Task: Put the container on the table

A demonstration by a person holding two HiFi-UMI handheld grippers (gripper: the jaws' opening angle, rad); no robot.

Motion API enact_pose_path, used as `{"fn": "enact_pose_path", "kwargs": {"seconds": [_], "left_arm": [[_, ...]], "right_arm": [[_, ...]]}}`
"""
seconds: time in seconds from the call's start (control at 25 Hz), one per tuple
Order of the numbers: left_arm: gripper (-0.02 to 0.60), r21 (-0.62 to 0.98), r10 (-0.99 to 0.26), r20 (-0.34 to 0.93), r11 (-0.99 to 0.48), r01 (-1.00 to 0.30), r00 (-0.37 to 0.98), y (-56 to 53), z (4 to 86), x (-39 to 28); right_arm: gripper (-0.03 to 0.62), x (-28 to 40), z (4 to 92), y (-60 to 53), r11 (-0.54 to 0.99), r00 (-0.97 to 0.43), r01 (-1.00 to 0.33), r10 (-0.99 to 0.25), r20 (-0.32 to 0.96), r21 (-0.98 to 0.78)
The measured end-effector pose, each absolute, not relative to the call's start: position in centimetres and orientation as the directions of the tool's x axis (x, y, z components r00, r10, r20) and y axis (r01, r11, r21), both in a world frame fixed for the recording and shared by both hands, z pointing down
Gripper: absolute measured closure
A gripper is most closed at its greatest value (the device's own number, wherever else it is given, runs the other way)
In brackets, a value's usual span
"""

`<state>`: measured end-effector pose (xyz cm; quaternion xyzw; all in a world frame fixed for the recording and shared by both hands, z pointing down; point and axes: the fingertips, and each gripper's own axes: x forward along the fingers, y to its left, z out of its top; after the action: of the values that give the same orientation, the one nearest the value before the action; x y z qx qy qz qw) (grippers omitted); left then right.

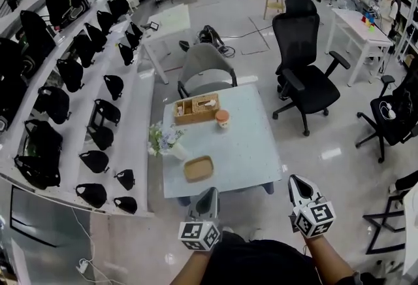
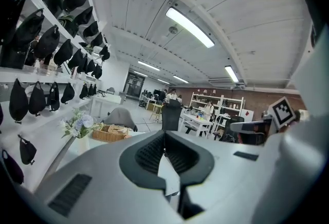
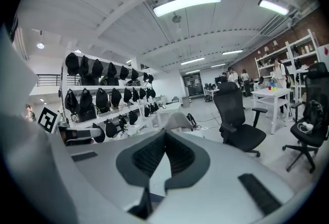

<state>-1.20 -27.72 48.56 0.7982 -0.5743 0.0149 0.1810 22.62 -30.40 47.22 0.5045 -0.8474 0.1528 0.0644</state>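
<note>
Container, tan, shallow and rectangular (image 1: 198, 168), lies flat on the pale square table (image 1: 248, 146), close to the table's near edge and a little left of its middle. It stands apart from everything else there: a woven wicker basket (image 1: 196, 108) at the far side, a small orange-topped cup (image 1: 223, 119) just beside that basket, and a white vase of pale flowers (image 1: 164, 138) at the left edge.

Neither tool touches it. The left hand-held gripper (image 1: 209, 191) hangs in front of the person, short of the table's near edge. Its jaws are pressed together with nothing between them, and its own view shows only the table top through the slit below the tips. The right hand-held gripper (image 1: 295, 180) is off the table's near right corner, likewise pressed together and empty. Both point roughly level across the room rather than down at the container.

Judged from this, the placing step looks finished: the container rests on the table on its own and both tools are clear of it. I take the tan tray to be the container meant, since it lies nearest the tools. If so, the next move calls for little, only keeping both tools clear so that the tray is not knocked. Any fresh grasp would first need the jaws spread.
</note>
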Motion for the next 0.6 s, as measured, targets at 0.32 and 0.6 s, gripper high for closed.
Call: {"fn": "enact_pose_path", "kwargs": {"seconds": [0.32,0.6], "left_arm": [[0.574,0.26,-0.921,0.241,-0.243,-0.935,0.306,-26.6,48.9,-0.7],[0.574,0.267,-0.931,0.244,-0.205,-0.941,0.272,-26.3,49.5,-0.6]], "right_arm": [[0.595,22.7,48.2,-29.6,0.469,-0.503,-0.864,-0.822,0.268,-0.183],[0.595,22.6,49.2,-29.2,0.483,-0.519,-0.855,-0.807,0.283,-0.189]]}}
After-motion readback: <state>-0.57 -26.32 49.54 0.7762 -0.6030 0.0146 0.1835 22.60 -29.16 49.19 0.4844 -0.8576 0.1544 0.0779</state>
